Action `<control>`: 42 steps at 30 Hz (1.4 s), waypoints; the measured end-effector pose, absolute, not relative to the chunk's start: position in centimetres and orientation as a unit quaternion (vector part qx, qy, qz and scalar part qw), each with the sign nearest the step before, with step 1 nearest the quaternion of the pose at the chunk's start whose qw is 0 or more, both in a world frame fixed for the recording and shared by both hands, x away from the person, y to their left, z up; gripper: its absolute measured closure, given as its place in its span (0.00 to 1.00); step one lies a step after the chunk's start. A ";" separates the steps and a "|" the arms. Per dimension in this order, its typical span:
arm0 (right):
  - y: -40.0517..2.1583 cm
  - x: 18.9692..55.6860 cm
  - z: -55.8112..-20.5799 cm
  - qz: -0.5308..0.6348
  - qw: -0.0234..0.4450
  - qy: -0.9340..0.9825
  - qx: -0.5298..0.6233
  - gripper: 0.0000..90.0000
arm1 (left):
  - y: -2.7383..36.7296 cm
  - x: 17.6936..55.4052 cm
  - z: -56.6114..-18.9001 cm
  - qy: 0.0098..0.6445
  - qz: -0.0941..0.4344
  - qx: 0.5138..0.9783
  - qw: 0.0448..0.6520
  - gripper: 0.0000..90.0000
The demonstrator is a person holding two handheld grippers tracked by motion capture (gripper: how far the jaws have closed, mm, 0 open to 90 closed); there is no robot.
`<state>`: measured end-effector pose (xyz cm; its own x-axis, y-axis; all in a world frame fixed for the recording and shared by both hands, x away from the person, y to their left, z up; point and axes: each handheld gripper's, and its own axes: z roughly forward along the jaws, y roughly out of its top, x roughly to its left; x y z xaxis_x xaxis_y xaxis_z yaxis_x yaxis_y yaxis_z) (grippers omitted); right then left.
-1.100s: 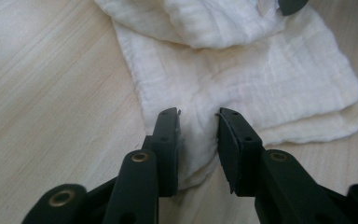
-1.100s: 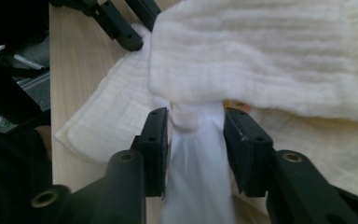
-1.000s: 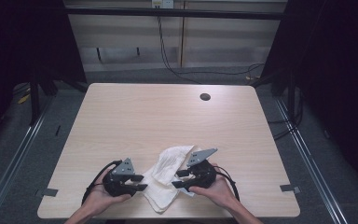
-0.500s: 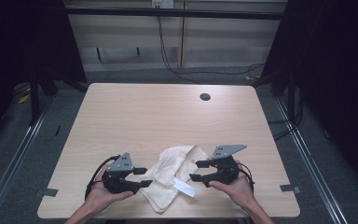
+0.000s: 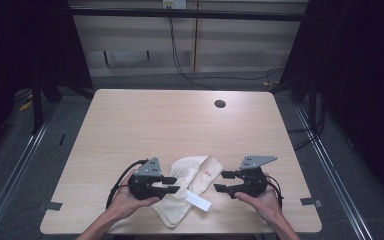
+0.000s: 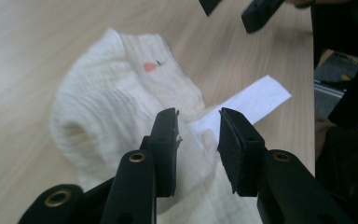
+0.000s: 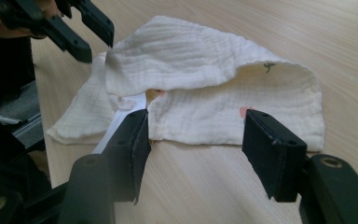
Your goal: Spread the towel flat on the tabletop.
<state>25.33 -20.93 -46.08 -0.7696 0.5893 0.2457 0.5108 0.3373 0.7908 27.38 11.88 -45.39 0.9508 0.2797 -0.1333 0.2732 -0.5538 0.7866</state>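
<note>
A cream muslin cloth (image 5: 190, 172) lies rumpled and folded near the table's front edge, with a small red mark on it and a white label (image 5: 199, 201) sticking out. My left gripper (image 5: 177, 184) is at the cloth's left edge. Its jaws have just been closing and stand apart. In the left gripper view (image 6: 198, 114) the cloth (image 6: 107, 102) and label (image 6: 256, 100) lie under the gap, with no pad pressing on them. My right gripper (image 5: 220, 181) is just right of the cloth. Its jaws (image 7: 198, 116) have just been opening, and the cloth (image 7: 200, 70) lies beyond them, free.
The light wooden table (image 5: 180, 125) has a dark round hole (image 5: 220, 104) at its far right. Cables run along the floor behind it. Dark frames and rails flank both sides.
My right gripper has let go of the cloth and drawn back to the right. The cloth has dropped flatter. My left gripper has shifted slightly right onto the cloth's edge.
</note>
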 end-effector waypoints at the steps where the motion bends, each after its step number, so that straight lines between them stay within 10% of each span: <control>1: -20.8 25.4 -46.3 0.463 0.042 0.819 0.337 0.45 | 11.2 27.1 -46.2 0.146 0.003 0.892 0.427 0.72; 17: -21.1 25.9 -47.1 0.450 0.039 0.821 0.349 0.44 | 10.4 26.8 -49.2 0.126 0.033 0.920 0.371 0.58; 27: -21.0 26.0 -47.4 0.445 0.039 0.823 0.350 0.46 | 11.6 27.4 -48.6 0.145 -0.006 0.903 0.404 0.91; 42: -22.1 26.6 -47.0 0.444 0.042 0.819 0.361 0.55 | 14.3 28.0 -46.0 0.168 -0.002 0.874 0.456 0.94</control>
<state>26.63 -22.14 -46.97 -0.7364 0.6282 0.2512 0.5537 0.3463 0.7573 27.97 14.29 -45.98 0.9439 0.2907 -0.1569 0.2949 -0.5276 0.7966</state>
